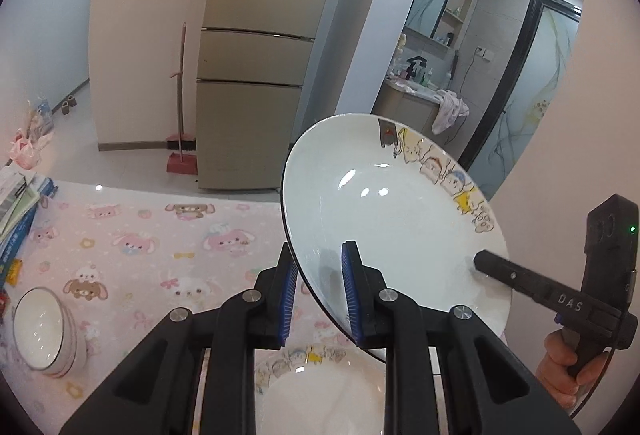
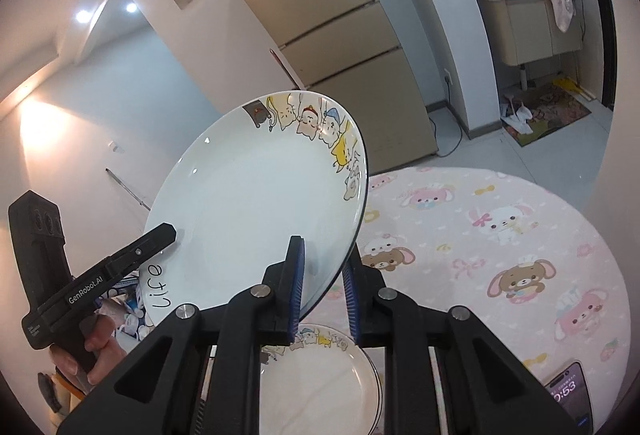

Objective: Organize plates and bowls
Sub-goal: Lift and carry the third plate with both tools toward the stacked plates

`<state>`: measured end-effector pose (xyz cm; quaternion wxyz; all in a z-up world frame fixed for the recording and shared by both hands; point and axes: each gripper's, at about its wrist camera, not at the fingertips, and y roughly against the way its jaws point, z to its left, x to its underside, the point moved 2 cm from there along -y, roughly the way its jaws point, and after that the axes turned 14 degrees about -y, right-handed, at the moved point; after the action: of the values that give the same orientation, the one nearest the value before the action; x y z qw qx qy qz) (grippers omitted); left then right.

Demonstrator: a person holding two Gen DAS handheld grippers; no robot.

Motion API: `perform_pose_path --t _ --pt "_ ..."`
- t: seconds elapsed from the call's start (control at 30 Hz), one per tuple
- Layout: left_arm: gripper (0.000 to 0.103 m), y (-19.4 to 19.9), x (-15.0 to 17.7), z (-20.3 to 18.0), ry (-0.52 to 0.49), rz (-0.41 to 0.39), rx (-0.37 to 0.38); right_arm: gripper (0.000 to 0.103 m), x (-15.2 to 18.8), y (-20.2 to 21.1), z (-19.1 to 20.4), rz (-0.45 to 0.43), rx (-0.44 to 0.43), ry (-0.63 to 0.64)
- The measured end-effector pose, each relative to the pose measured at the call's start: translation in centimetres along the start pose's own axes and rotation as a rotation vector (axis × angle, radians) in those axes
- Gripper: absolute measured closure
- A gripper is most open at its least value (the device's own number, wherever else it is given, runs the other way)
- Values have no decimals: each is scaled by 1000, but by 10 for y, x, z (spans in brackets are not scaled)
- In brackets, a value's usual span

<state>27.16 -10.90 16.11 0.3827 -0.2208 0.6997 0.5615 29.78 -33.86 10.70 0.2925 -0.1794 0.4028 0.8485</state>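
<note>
Plate [image 1: 392, 211] with cartoon rim hangs tilted above the surface [image 1: 132, 235], left gripper [image 1: 320, 295] and right gripper [image 2: 322, 291] each clamping an edge; another plate [image 2: 320, 383] lies below.

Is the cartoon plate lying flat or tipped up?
Tipped up. The cartoon plate is off the table, slanted, its rim pinched by the left gripper and the right gripper.
</note>
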Motion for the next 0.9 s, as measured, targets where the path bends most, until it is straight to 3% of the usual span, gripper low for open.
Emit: perform_pose_path --t 0.2,0.37,0.73,0.9 --pt "79 32 28 -6 33 30 4 85 23 26 8 -15 -39 21" --pt "79 49 64 -12 28 58 -39 85 59 33 4 14 -36 30" --pt "79 52 128 -9 58 135 -11 84 115 32 -8 70 3 15" --pt "79 45 155 -5 80 164 36 84 134 30 -15 83 22 17"
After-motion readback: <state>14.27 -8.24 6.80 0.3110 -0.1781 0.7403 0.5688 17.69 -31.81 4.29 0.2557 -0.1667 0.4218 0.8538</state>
